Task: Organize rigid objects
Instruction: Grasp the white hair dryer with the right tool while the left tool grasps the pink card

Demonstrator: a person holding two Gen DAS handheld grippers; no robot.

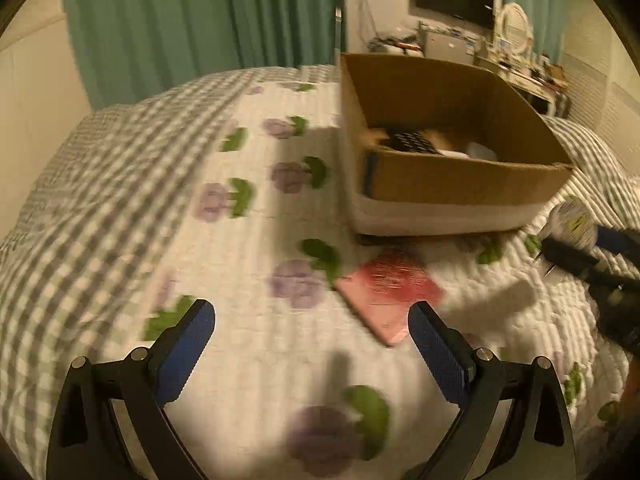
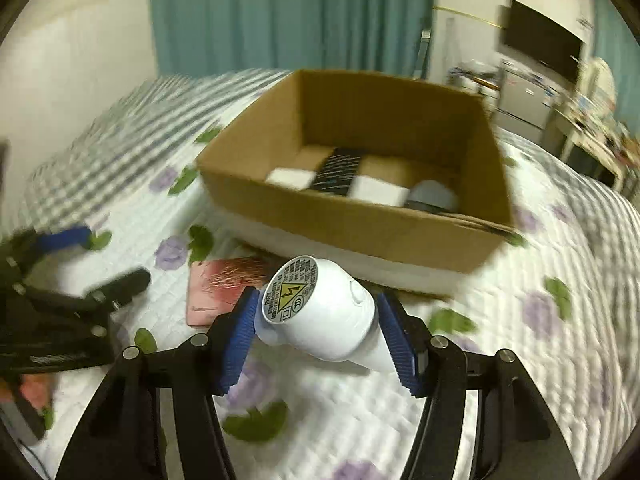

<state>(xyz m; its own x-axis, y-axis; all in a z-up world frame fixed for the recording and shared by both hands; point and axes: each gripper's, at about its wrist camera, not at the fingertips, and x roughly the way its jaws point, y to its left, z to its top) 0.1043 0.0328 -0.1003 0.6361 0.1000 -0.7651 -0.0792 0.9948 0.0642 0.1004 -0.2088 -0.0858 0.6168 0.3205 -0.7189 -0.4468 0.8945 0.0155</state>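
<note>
The left gripper (image 1: 312, 344) was spread wide with nothing between its fingers, over the quilt (image 1: 240, 240) and just short of the pink box (image 1: 390, 292). That flat box lay on the quilt in front of the carton (image 1: 460, 180), near it but not touching, as far as the blur allowed. It was not yet put away, so probably it was the next thing for this gripper.

The carton already held several things: two white blocks (image 2: 291, 178), a dark item (image 2: 340, 170) w/ light print between them, and a grey-white round thing (image 2: 434, 196) at the right. So I judged the task was more than half done, w/ approx. two things left outside.

The right gripper (image 2: 320, 332) was clamped on the white plug (image 2: 324, 316), held above the quilt, in front of the carton's near wall. It was not inside yet; it needed to go up and over the rim.

Writing: the plug's round face had a sticker w/ a yellow triangle and lightning sign, a double-square mark and a ring of small text, too fine to read. The pink box had print on the lid, also unreadable. No brand could be told.
</note>
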